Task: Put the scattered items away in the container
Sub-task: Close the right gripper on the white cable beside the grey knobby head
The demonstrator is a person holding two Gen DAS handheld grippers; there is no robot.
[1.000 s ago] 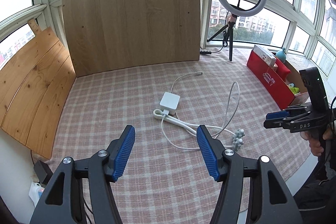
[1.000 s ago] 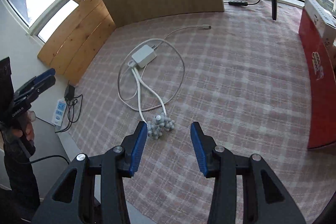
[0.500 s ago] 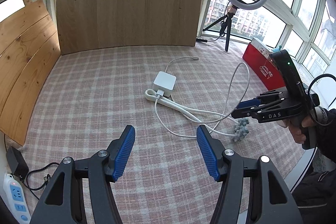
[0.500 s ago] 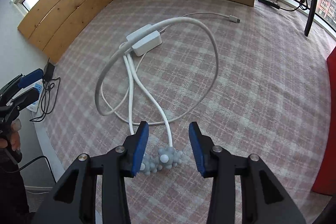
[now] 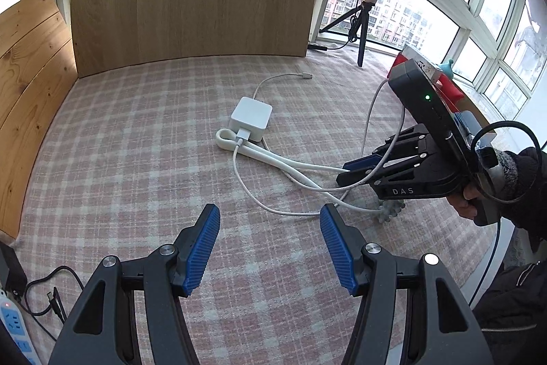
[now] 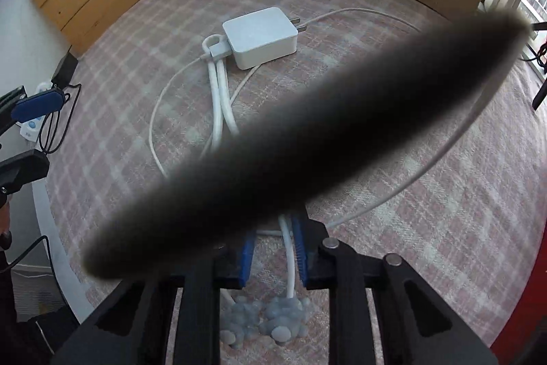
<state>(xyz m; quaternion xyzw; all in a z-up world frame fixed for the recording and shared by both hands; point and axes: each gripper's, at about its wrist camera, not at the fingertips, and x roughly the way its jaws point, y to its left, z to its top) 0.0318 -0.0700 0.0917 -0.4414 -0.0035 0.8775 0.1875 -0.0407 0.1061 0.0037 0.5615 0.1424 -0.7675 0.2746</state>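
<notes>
The right tongs (image 6: 273,257) were clamped on the thick white cord (image 6: 290,262) above the pink checked tablecloth (image 5: 136,142), just beside the grey knobbly toy (image 6: 266,324); the left tongs (image 5: 270,245) stood apart, empty.

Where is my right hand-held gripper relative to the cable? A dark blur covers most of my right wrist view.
Observer: The right hand-held gripper is low over the checked cloth, fingers straddling the white cable just ahead of the grey knobbly cluster.
Operator: And the left one?
Observer: The left hand-held gripper is wide open, nothing between its fingers.
Operator: The container?
Observer: The red box stands beyond the right hand-held gripper, by the window.
</notes>
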